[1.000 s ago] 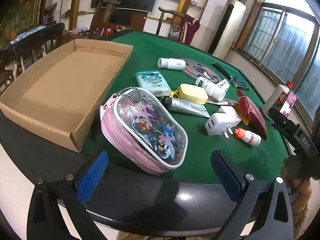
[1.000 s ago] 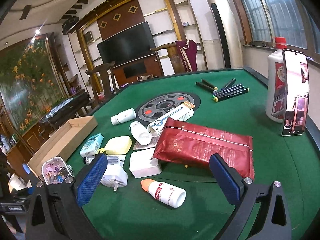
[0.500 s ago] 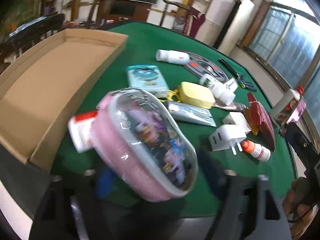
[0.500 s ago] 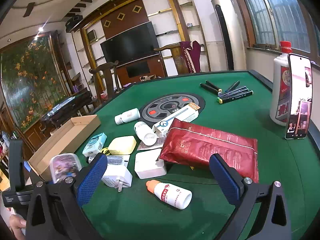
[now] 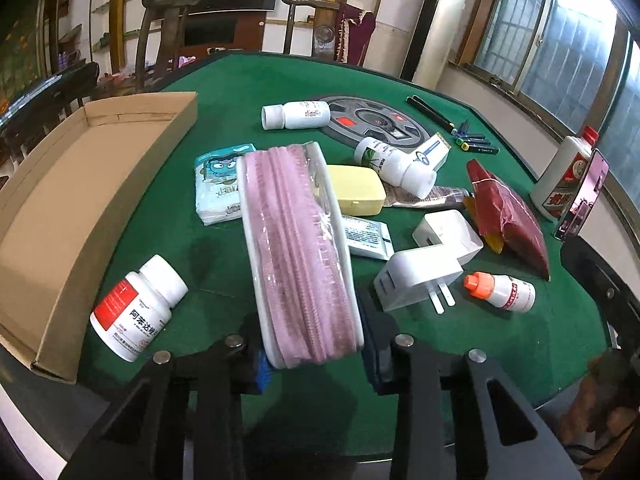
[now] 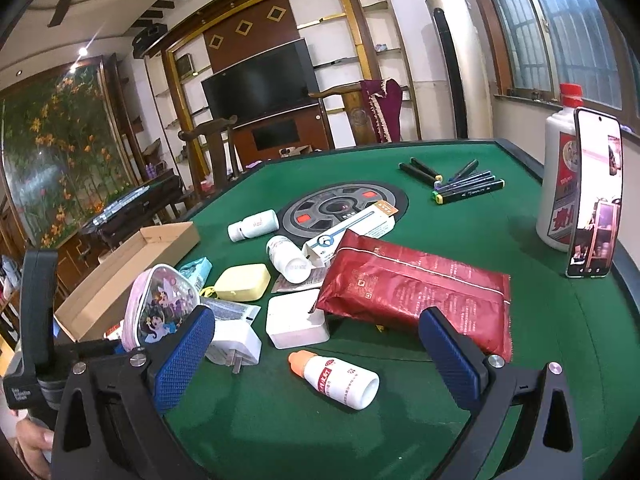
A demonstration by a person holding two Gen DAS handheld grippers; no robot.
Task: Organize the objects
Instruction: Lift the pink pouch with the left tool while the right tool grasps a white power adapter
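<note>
Upended pink zipper pouch [image 5: 298, 248], previously flat

Matt green felt table [image 5: 248, 80], plain brown cardboard box [image 5: 60, 200], glossy clear-plastic pink pouch [image 5: 296, 240].

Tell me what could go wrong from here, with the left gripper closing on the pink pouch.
1. The left gripper holds only the near end of the pink zip pouch, jaws closing; its long free end may sag or twist out.
2. Swinging toward the cardboard box, the pouch could hit the red-labelled pill bottle lying between.
</note>
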